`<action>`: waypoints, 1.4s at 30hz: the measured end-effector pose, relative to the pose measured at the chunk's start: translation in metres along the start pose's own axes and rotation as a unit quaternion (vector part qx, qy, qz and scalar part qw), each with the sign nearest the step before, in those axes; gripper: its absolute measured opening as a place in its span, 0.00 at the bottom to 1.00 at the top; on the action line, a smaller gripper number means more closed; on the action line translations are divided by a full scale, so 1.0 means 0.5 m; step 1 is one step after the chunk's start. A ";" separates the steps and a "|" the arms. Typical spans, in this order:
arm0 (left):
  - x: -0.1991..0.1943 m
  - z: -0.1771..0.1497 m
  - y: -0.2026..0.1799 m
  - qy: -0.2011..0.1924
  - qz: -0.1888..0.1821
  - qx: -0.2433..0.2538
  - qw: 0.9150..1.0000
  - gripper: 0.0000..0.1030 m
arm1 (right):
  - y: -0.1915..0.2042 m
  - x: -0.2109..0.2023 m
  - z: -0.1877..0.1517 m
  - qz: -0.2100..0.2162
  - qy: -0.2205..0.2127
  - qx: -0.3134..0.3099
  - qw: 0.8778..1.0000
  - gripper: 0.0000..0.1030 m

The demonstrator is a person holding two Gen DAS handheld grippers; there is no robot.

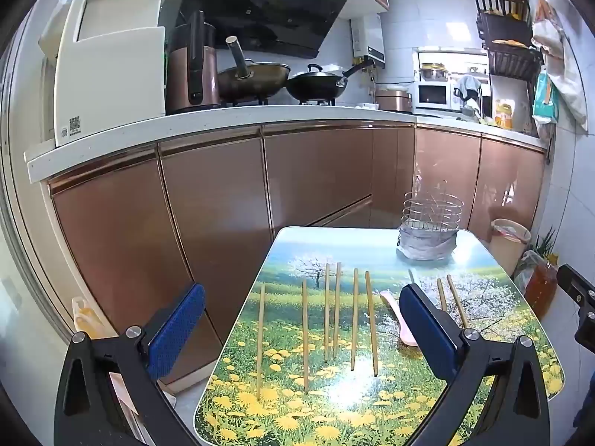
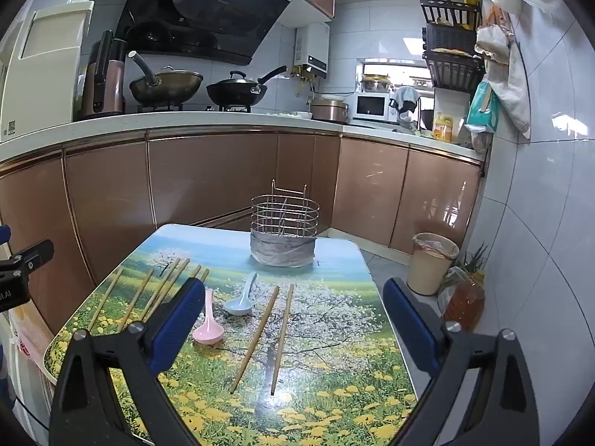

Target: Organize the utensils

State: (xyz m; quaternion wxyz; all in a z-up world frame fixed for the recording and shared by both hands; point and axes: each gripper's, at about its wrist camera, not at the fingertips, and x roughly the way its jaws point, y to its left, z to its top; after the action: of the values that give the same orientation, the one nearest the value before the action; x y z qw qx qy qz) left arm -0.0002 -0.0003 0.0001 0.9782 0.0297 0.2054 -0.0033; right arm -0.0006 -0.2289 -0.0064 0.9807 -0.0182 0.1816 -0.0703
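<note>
While both the left gripper (image 1: 303, 329) and right gripper (image 2: 293, 329) hover with jaws spread and empty, 8 chopsticks (image 1: 355, 319) and 2 spoons (image 2: 238, 299) lie loose on the table (image 2: 334, 371), so sorting seems unstarted and next calls for pinching 1 toward the wire basket (image 2: 284, 219).

Flower-print table (image 2: 334, 390) carries chopsticks (image 2: 282, 338), two spoons (image 2: 208, 329), wire holder (image 2: 284, 236).

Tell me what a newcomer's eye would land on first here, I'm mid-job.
The flower-meadow table strikes first, with bamboo chopsticks laid in rows across it. Beside them lie a pink spoon and a blue spoon, and a wire utensil basket stands empty at the far end. Both the left gripper and the right gripper hover wide open, holding nothing.
</note>
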 end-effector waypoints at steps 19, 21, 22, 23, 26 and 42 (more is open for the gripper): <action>0.028 0.002 0.010 0.008 -0.004 -0.003 1.000 1.00 | -0.003 0.020 -0.004 -0.023 0.007 -0.015 1.000 0.94; 0.028 0.002 0.010 0.008 -0.004 -0.003 1.000 1.00 | -0.001 0.023 -0.007 -0.024 0.008 -0.017 1.000 0.94; 0.024 0.002 0.008 0.008 -0.004 -0.002 1.000 1.00 | -0.002 0.024 -0.008 -0.023 0.009 -0.017 1.000 0.94; 0.026 0.001 0.008 0.009 -0.004 -0.003 1.000 1.00 | -0.002 0.025 -0.009 -0.023 0.009 -0.018 1.000 0.94; 0.031 0.002 0.010 0.009 -0.003 -0.005 1.000 1.00 | -0.001 0.027 -0.011 -0.024 0.010 -0.017 1.000 0.94; 0.043 -0.003 0.013 0.010 -0.006 -0.014 1.000 1.00 | -0.005 0.039 -0.015 -0.010 0.015 -0.008 1.000 0.94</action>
State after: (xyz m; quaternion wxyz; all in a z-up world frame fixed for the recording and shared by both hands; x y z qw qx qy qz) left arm 0.0190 0.0066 -0.0096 0.9765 0.0149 0.2150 -0.0063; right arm 0.0145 -0.2341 -0.0199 0.9768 -0.0265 0.1971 -0.0789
